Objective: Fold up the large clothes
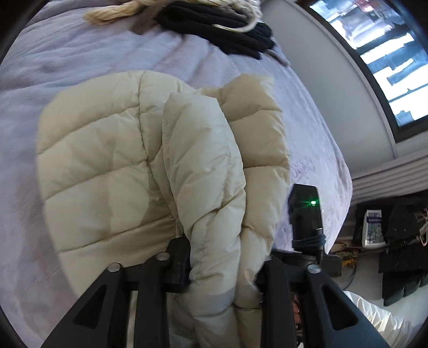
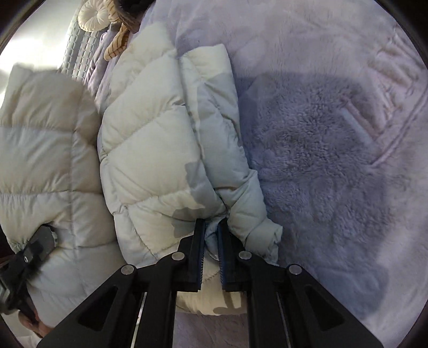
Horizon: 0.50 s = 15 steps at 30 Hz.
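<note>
A cream quilted puffer jacket [image 1: 112,166] lies on a lilac fleece blanket [image 1: 53,59]. In the left wrist view my left gripper [image 1: 222,257] is shut on a thick fold of the jacket, which bulges between and over its fingers [image 1: 179,257]. In the right wrist view my right gripper [image 2: 212,233] is shut on a pinched edge of the jacket [image 2: 160,128], lifted a little above the blanket [image 2: 321,150]. The left gripper [image 2: 40,246] shows at the lower left there, against another part of the jacket.
Dark folded clothes [image 1: 219,29] and a cream knit item [image 1: 117,13] lie at the bed's far end. A window [image 1: 379,53] is on the right. A cluttered shelf [image 1: 388,230] stands beyond the bed's edge. A striped pillow [image 2: 80,40] lies at the upper left.
</note>
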Each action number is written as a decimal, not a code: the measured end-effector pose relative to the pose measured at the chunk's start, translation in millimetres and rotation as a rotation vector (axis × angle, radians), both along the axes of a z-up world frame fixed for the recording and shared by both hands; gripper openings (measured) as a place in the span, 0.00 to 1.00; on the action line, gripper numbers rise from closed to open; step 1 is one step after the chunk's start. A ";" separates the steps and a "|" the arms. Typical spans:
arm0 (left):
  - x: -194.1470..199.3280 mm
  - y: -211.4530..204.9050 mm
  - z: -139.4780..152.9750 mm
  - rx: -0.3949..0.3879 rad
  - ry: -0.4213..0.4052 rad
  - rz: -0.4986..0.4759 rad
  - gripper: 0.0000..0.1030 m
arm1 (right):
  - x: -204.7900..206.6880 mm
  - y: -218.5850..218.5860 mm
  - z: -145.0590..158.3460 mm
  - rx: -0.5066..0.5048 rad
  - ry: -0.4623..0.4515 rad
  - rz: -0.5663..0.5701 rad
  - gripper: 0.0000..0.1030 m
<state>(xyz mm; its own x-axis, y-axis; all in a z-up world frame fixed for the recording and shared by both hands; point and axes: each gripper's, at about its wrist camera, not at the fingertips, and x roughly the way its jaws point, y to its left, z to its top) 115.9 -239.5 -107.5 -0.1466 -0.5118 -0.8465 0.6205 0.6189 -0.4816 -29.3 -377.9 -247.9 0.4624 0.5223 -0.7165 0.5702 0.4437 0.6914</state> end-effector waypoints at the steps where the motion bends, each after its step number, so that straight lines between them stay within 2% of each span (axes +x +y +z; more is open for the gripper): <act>1: -0.3 -5.2 -2.1 -0.023 0.007 -0.011 0.54 | -0.7 -2.4 -2.0 0.008 -0.002 -0.002 0.10; 3: 1.7 -11.9 -4.3 -0.073 0.027 -0.012 0.64 | -11.1 -7.2 -6.0 0.035 -0.014 -0.007 0.10; 6: 0.2 -18.6 -6.5 -0.098 0.036 -0.022 0.65 | -25.9 -14.8 -10.9 0.066 -0.030 -0.015 0.10; 8: -0.1 -21.2 -8.8 -0.124 0.062 -0.024 0.75 | -31.7 -18.1 -15.6 0.099 -0.040 -0.029 0.09; 12: -1.2 -28.5 -13.4 -0.155 0.096 -0.023 0.77 | -41.9 -27.4 -21.5 0.185 -0.058 -0.081 0.09; 15: -6.2 -34.7 -15.7 -0.129 0.031 -0.052 0.77 | -56.0 -41.6 -9.0 0.168 -0.078 -0.117 0.11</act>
<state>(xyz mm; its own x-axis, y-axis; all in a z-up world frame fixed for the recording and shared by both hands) 109.7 -274.3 -123.2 -0.2009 -0.6069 -0.7690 0.6335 0.5183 -0.5745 -85.3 -419.5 -256.9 0.5773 0.5713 -0.5834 0.5528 0.2524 0.7942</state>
